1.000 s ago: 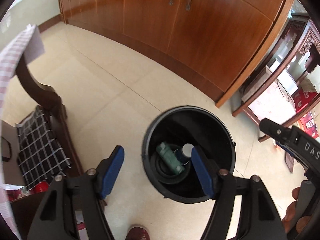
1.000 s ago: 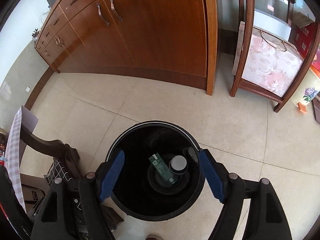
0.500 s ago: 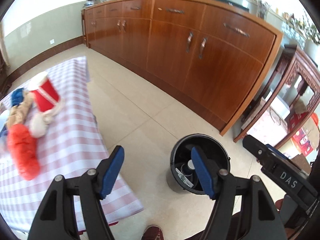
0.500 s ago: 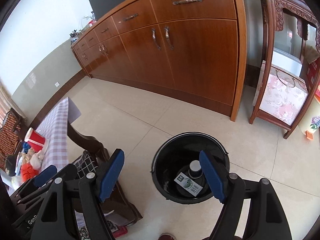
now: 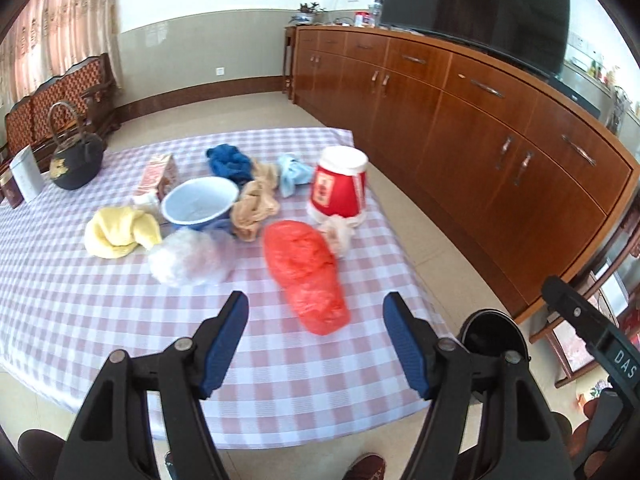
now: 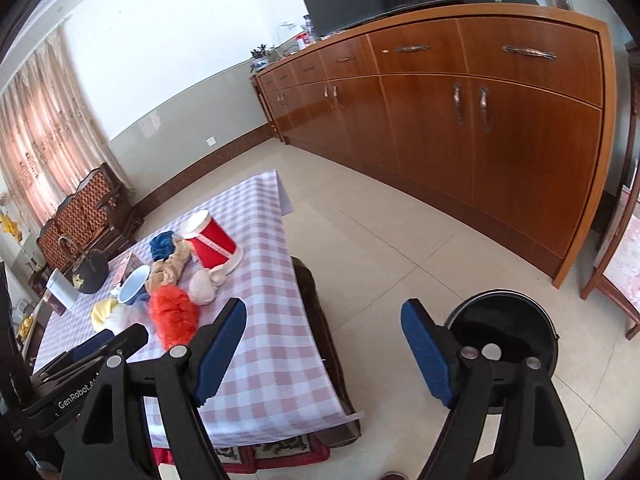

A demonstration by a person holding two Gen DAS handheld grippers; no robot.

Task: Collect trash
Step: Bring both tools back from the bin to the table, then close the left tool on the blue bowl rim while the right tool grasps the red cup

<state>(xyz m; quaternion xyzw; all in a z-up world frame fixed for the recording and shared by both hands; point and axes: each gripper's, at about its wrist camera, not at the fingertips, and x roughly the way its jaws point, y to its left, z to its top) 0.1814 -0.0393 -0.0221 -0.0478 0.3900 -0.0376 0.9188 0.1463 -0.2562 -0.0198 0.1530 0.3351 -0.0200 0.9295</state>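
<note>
Both my tools, left tool (image 5: 314,334) and right tool (image 6: 322,346), gape empty. Round black plastic bin (image 6: 516,330) right on floor. Crumpled red plastic bag (image 5: 306,274), white wad (image 5: 186,258) left to collect from checked-cloth worktop (image 5: 120,312).

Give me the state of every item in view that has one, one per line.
left gripper: open, nothing between the pads
right gripper: open, empty, jaws just widened
trash bin: lid off, upright on the floor
red cup: upside down on the table
blue bowl: upright
red plastic bag: crumpled, lying flat
cabinet doors: shut
kettle: upright, lid on
</note>
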